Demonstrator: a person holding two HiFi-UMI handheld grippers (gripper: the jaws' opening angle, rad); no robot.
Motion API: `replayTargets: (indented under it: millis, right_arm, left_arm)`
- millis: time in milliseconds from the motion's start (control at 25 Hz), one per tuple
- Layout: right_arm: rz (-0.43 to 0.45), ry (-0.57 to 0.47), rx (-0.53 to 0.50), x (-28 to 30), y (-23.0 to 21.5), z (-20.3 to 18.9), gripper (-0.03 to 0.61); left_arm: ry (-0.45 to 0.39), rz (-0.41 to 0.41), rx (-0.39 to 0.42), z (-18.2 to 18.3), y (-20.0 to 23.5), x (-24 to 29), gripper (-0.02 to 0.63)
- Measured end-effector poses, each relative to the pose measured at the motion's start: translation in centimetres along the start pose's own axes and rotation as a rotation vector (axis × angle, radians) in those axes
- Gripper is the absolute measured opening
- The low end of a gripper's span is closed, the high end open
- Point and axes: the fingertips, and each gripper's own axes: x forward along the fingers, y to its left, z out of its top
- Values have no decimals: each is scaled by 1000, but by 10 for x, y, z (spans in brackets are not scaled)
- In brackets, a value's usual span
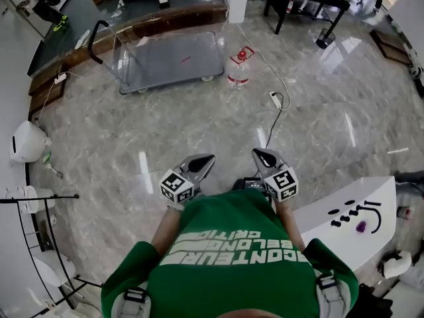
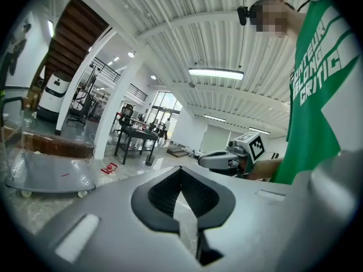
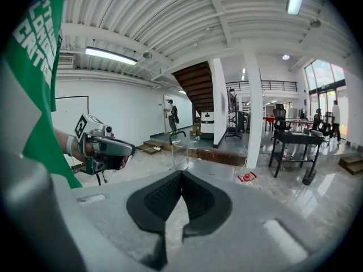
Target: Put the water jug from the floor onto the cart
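Head view, both gripper views. You stand at the bottom centre of the head view, with 2 grippers held out side by side over the marble floor. Your left gripper has its jaws closed tip to tip with nothing between them, as the left gripper view confirms. Your right gripper is likewise closed and empty; its own view shows the dark pads meeting at the tip.

The water jug, clear with a red cap, stands upright on the floor in the upper middle of the head view, just beside the right end of the cart and well apart from both grippers. The cart is a flat grey platform on small wheels, with a black handle at its left end and its deck bare. A white power strip and its cable lie on the floor between you and the jug. A white table fills the lower right.
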Motion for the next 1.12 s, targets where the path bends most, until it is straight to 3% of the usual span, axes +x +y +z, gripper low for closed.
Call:
replayTargets:
  millis: [200, 840, 1000, 1120]
  right_arm:
    - [-28, -22, -16, 3, -19, 14, -8]
    - [-95, 9, 91, -58, -81, -49, -8]
    - [-92, 52, 124, -85, -100, -78, -8]
    - [-68, 93, 92, -101, -119, -74, -7]
  left_arm:
    - [-30, 2, 29, 24, 11, 8, 9]
    - [63, -38, 3, -14, -28, 82, 9]
    - [100, -40, -23, -38, -48, 107, 9]
    - [99, -46, -41, -37, -57, 124, 9]
